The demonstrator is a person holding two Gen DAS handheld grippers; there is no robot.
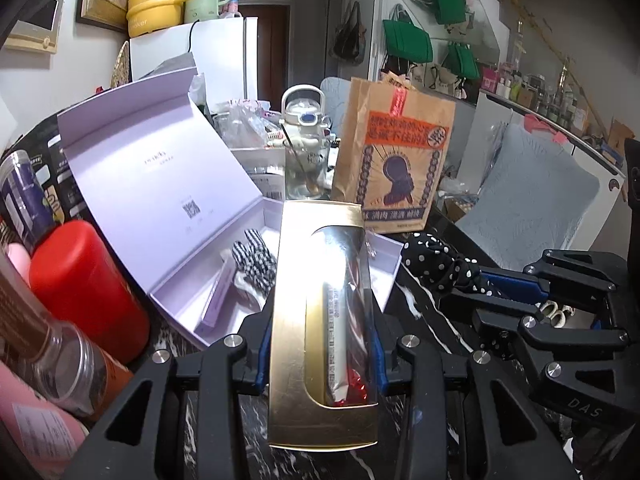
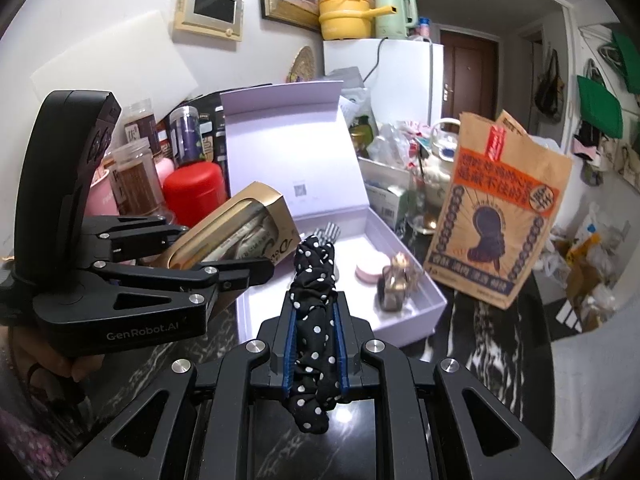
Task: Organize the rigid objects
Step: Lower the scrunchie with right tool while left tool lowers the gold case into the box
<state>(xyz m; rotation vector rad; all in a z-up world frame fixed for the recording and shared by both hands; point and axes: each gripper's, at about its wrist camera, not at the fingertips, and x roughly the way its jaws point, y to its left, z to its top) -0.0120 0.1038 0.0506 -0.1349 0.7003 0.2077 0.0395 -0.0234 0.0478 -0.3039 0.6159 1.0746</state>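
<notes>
Landmark: open lilac gift box (image 2: 404, 292) on the dark marbled tabletop (image 2: 476, 320), lid standing upright at its far edge

- Left gripper (image 1: 322, 344) — jaws pinching a gold window box (image 1: 320, 320) by its long sides; the box is held lifted at the near-left edge of the lilac box, a white sachet visible through its window
- Right gripper (image 2: 316, 344) — jaws pressed onto a black polka-dot scrunchie (image 2: 314, 320), held just in front of the lilac box's near edge
- Inside the lilac box: a checked black-and-white scrunchie (image 1: 256, 264), a pink round compact (image 2: 370, 270), a small bronze figurine (image 2: 396, 284)
- Right of the lilac box: a brown paper bag (image 2: 496, 216), upright
- Left of the lilac box: a red canister (image 2: 194, 192), brown-filled jars (image 2: 136, 180)
</notes>
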